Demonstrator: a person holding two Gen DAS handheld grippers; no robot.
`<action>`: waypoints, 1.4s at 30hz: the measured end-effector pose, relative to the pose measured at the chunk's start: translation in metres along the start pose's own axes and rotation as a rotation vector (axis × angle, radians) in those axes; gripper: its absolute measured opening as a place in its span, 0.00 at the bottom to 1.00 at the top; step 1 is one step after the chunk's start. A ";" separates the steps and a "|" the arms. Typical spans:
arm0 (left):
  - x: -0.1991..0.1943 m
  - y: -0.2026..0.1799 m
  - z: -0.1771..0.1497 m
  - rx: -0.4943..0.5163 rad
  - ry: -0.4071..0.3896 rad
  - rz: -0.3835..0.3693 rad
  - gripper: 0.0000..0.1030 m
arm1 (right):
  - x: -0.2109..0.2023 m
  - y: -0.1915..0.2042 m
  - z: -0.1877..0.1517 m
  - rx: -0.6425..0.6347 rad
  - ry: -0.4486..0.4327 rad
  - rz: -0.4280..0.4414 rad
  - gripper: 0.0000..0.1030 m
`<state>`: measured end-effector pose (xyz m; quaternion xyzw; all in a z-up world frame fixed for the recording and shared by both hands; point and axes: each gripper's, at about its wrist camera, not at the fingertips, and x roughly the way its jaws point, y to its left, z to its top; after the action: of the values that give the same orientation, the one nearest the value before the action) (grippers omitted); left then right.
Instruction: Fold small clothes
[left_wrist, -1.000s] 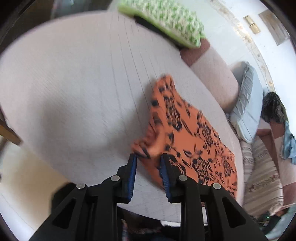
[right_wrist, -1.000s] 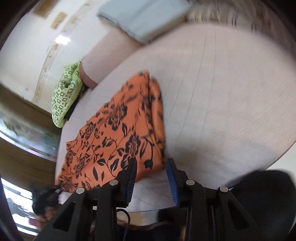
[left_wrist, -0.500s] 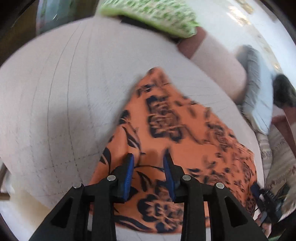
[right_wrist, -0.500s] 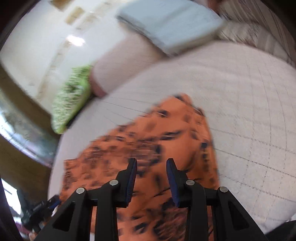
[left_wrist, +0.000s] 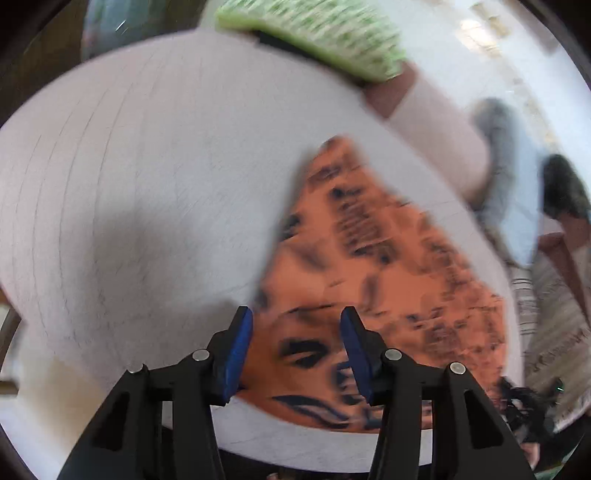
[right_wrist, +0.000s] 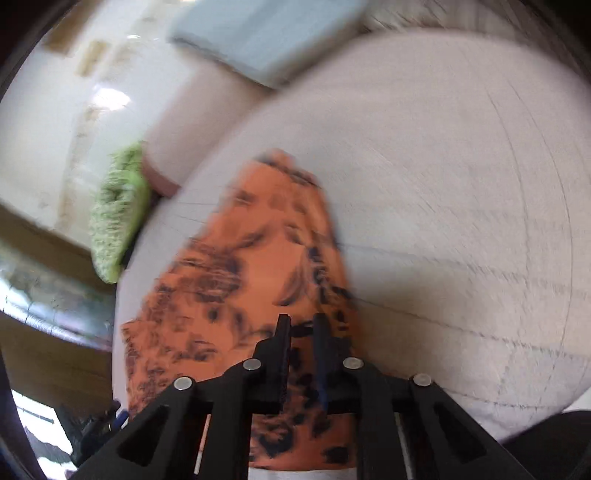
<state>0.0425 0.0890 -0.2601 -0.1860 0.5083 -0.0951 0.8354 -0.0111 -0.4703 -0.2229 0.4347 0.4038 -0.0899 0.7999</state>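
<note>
Orange floral garment (left_wrist: 373, 280): lay on the round white table (left_wrist: 147, 184). Left gripper (left_wrist: 296, 347): jaws wider than half a second before, released. Right gripper (right_wrist: 302, 354): had narrowed, nearly clenched over cloth; grasp uncertain. Right view alone showed this.

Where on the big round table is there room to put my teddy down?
The table is bare on the side away from the orange flowered cloth, from the cloth's edge out to the rim and up toward the green cushion. In the right wrist view, the stretch right of the cloth is bare too. It is crowded where the cloth lies, under the left tongs and right tongs.
</note>
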 end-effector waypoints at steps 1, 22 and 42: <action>0.001 0.005 0.000 -0.030 -0.007 -0.029 0.49 | 0.000 -0.002 0.002 0.029 -0.007 0.014 0.12; -0.037 0.013 -0.006 -0.062 -0.052 -0.083 0.49 | 0.040 0.043 0.063 0.037 -0.031 -0.014 0.15; -0.022 -0.034 0.004 0.073 -0.069 -0.086 0.55 | 0.158 0.206 -0.062 -0.305 0.284 0.184 0.14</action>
<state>0.0371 0.0668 -0.2269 -0.1805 0.4670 -0.1429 0.8538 0.1588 -0.2652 -0.2274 0.3521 0.4801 0.1076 0.7962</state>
